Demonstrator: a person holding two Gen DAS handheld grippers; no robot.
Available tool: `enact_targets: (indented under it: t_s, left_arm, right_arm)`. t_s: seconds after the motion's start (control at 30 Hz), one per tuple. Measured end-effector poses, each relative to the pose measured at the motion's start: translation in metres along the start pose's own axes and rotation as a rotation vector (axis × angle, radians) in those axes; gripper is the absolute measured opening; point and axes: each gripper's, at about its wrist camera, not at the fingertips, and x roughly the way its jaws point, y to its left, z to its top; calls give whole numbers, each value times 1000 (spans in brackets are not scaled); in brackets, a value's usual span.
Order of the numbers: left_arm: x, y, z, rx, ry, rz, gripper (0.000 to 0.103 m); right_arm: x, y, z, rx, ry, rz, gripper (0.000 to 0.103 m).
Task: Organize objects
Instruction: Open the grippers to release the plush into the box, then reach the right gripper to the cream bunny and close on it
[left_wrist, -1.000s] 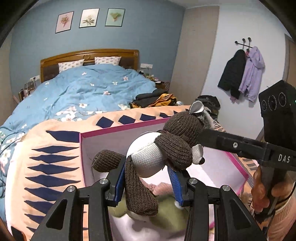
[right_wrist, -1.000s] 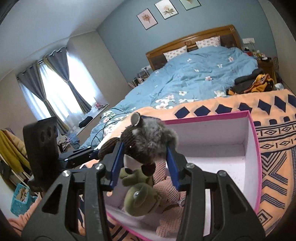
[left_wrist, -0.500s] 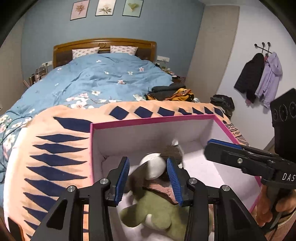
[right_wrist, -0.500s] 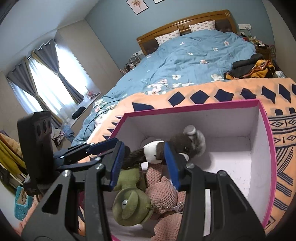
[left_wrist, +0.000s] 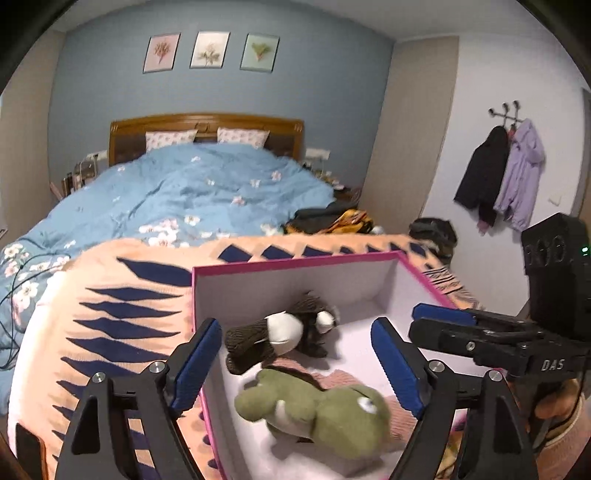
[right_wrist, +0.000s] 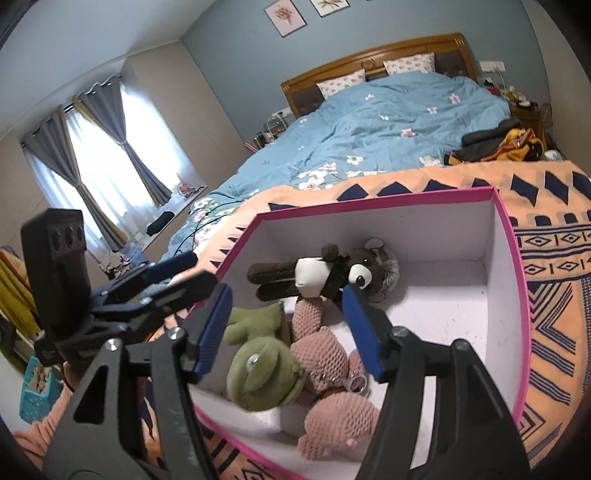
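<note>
A pink-rimmed box (right_wrist: 511, 266) sat on the orange patterned blanket (right_wrist: 554, 236) at the foot of the bed (left_wrist: 192, 192), holding a green frog plush (right_wrist: 260, 373), a pink knitted toy (right_wrist: 325, 362) and the brown hedgehog plush (right_wrist: 328, 273) lying on its side. The left gripper (left_wrist: 295, 363) and right gripper (right_wrist: 290, 328) both hovered above the box with jaws spread wide, gripping nothing.

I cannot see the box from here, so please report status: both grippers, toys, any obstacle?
Left gripper open, right gripper open, both empty. Brown knitted raccoon toy lies inside pink-rimmed white box. Nothing blocking.
</note>
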Motion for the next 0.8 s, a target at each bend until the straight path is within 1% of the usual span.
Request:
enact_targets:
  t_s: [0.03,0.07,0.2,0.23,0.33,0.37,0.43,0.57,0.63,0.73,0.8]
  left_arm:
    - [-8,-3,-3,3,-18,-9,87]
    - [-13,-4,-4,5,-29,-16,91]
    - [-39,-17,-17,24,-79,-18,102]
    - [-45,-19,-20,26,-90,-31,102]
    - [-64,-27,-30,26,-113,-100,103]
    - [-69,-30,-34,36,-116,-135,103]
    - [-76,-35,-43,43,-120,-176,103]
    - [-77,-45,-63,46,-90,-192,103]
    - [-75,-49,-73,47,-71,-177,103]
    - [-70,-57,-91,55,-32,-167,103]
    - [-64,-65,-103,74,6,-182,103]
  right_arm:
    - [-5,2,-2,-9,-7,0,70]
    - [-11,5,-4,-16,-17,1,71]
    - [-34,15,-13,-49,-49,9,75]
    - [-41,18,-16,-60,-58,7,77]
    - [-63,26,-28,-92,-89,7,84]
    - [-69,27,-31,-99,-96,8,85]
    - [-85,31,-44,-114,-116,8,86]
    - [-105,29,-68,-111,-124,5,86]
    - [-113,25,-79,-97,-125,-1,86]
    - [-125,19,-99,-88,-118,-43,86]
    - [-132,13,-113,-77,-112,-62,86]
